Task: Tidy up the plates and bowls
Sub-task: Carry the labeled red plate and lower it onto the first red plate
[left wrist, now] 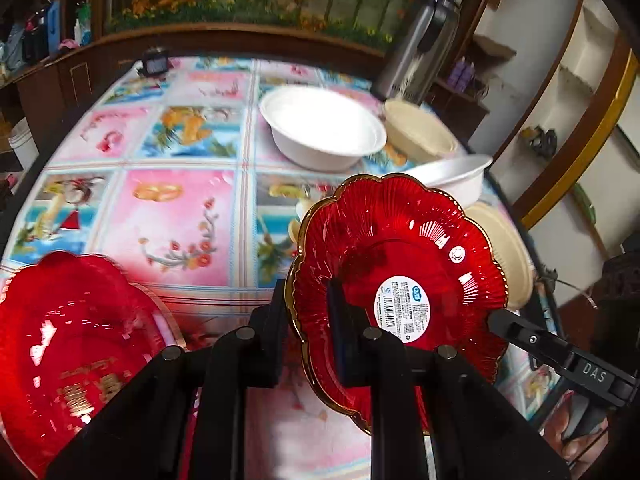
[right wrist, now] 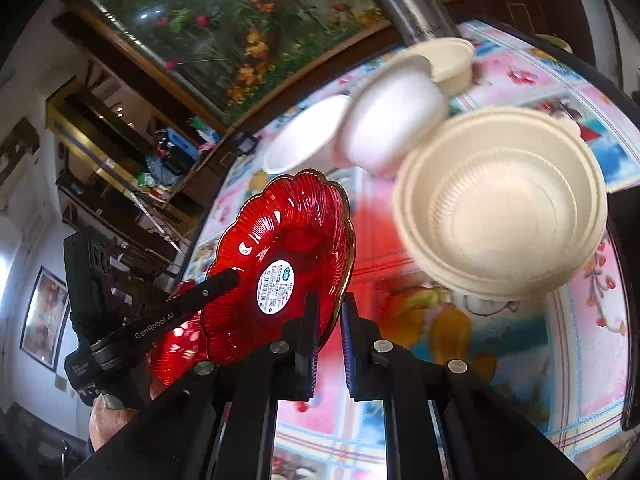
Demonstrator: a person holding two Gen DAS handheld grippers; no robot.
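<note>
Overhead, scalloped gilt-rimmed red plate point(left wrist: 400, 264)

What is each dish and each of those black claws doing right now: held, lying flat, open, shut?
Stickered red plate: lifted, tilted on edge, pinched by both grippers.
Second red plate: lying on the table, untouched.
White bowl: upright, empty.
Cream bowl: upright, empty.
Left gripper: shut on the plate's rim.
Right gripper: shut on the opposite rim.
</note>
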